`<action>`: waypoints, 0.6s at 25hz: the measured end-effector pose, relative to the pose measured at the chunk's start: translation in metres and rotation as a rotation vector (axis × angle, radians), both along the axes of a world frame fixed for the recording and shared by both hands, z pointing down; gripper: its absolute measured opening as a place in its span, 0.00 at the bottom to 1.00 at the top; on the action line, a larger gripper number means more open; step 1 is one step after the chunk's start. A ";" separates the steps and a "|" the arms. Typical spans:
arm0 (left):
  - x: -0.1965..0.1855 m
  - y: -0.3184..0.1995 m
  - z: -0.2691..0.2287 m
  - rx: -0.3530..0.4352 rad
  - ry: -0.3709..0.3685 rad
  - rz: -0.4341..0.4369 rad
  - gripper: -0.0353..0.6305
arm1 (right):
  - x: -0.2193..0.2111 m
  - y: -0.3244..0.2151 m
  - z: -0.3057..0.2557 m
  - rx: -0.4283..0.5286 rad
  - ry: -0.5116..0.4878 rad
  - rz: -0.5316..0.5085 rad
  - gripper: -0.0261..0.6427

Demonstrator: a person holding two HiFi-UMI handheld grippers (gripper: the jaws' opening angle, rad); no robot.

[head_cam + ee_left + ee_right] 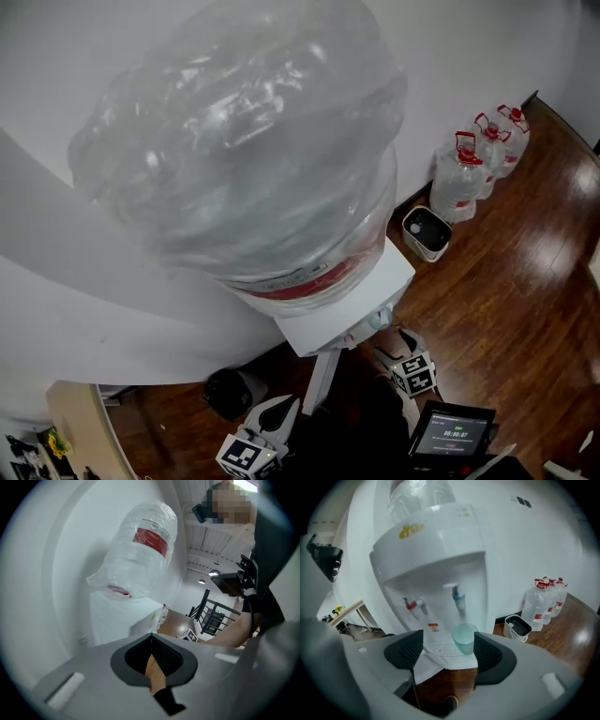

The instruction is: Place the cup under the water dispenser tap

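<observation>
A translucent teal cup (464, 638) stands upright on the drip tray (438, 648) of the white water dispenser (436, 541), right under the blue tap (459, 597). A red tap (410, 604) is to its left. My right gripper (447, 645) is open in front of the tray. The cup is beyond its pads, close to the right pad (487, 653), and not pressed. In the head view the big bottle (244, 141) hides the taps and most of the right gripper (401, 352). My left gripper (151, 641) is shut with nothing in it, low at the left (272, 422).
Several water jugs (478, 159) and a small white bin (427, 232) stand by the wall on the right, on a wooden floor (525, 281). A black round object (230, 392) lies left of the dispenser's base. A timer screen (453, 436) sits near me. A person's arm (234, 630) shows in the left gripper view.
</observation>
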State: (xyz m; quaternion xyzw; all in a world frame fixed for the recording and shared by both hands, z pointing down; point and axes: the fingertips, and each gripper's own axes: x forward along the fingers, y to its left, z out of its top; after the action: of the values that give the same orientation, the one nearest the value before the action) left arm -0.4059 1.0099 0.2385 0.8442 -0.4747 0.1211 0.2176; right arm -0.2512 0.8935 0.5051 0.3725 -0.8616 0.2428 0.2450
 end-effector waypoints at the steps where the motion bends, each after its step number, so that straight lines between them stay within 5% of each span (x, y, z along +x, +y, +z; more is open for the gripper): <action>1: 0.004 0.001 -0.010 0.007 0.008 0.009 0.05 | -0.001 0.011 -0.021 -0.006 -0.003 -0.022 0.51; 4: 0.011 0.006 -0.040 0.036 0.040 0.013 0.05 | -0.005 0.040 -0.083 0.011 -0.033 -0.065 0.37; 9: 0.002 0.019 -0.078 0.095 0.066 0.032 0.05 | -0.012 0.064 -0.159 0.050 -0.082 -0.045 0.36; 15: -0.011 0.040 -0.113 0.167 0.095 0.072 0.05 | -0.015 0.082 -0.248 0.140 -0.144 -0.001 0.22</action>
State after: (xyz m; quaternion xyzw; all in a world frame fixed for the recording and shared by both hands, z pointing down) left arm -0.4164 1.0503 0.1258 0.8806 -0.4419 0.0489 0.1643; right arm -0.2659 0.9755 0.2568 0.3698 -0.8920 0.2078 0.1560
